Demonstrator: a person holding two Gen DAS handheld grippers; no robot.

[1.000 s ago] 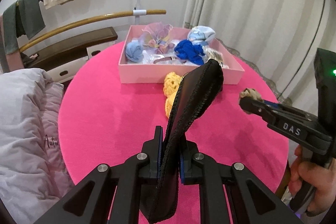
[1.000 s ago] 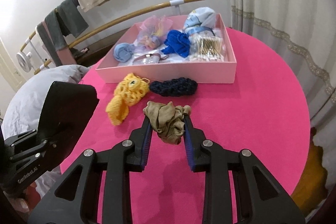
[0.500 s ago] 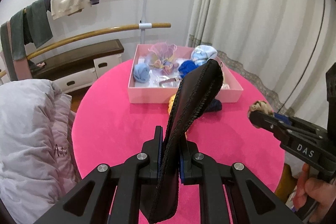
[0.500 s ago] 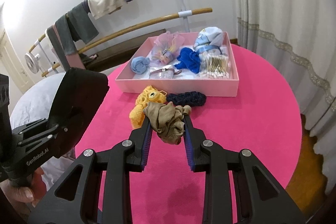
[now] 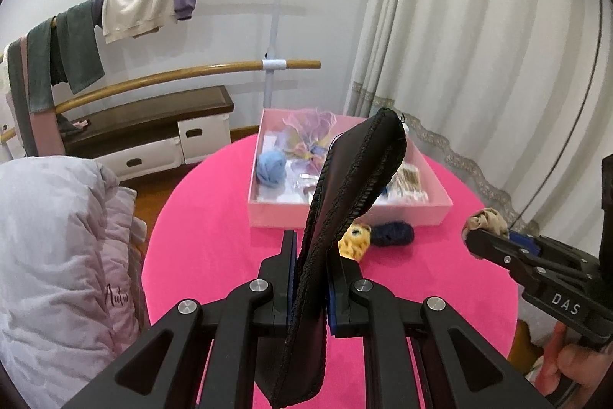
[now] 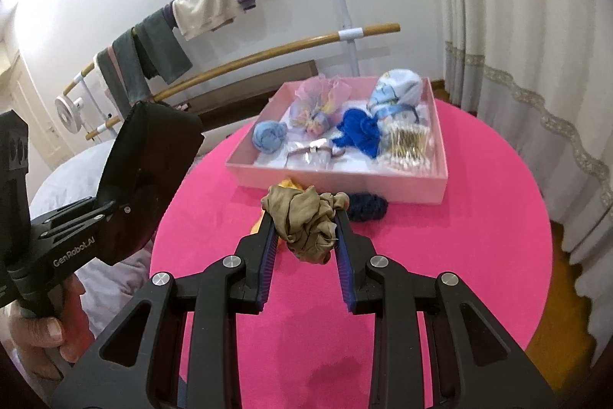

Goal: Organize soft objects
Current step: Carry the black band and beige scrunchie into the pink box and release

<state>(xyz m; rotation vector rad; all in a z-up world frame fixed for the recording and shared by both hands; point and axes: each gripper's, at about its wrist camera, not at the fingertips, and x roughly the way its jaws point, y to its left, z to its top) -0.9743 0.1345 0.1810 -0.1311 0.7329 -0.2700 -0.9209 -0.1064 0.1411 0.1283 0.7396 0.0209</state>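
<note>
My left gripper [image 5: 310,278] is shut on a black soft pouch [image 5: 345,202] that stands upright above the pink round table [image 5: 214,240]; the pouch also shows in the right wrist view [image 6: 145,175]. My right gripper [image 6: 304,236] is shut on a crumpled tan scrunchie [image 6: 306,217], held above the table; the scrunchie shows at the right of the left wrist view [image 5: 486,221]. A yellow knitted piece [image 5: 356,240] and a dark navy scrunchie [image 5: 394,232] lie on the table in front of a pink box [image 6: 337,175].
The pink box holds a light blue ball [image 6: 268,137], a pastel tulle piece [image 6: 318,102], a blue scrunchie [image 6: 358,131], a pale blue bundle [image 6: 398,89] and cotton swabs [image 6: 410,142]. A grey quilt [image 5: 49,248] lies left of the table. Curtains [image 5: 479,45] hang at the right.
Both grippers have pulled back and risen away from the box, still holding the pouch and the tan scrunchie. The table items have not moved.
</note>
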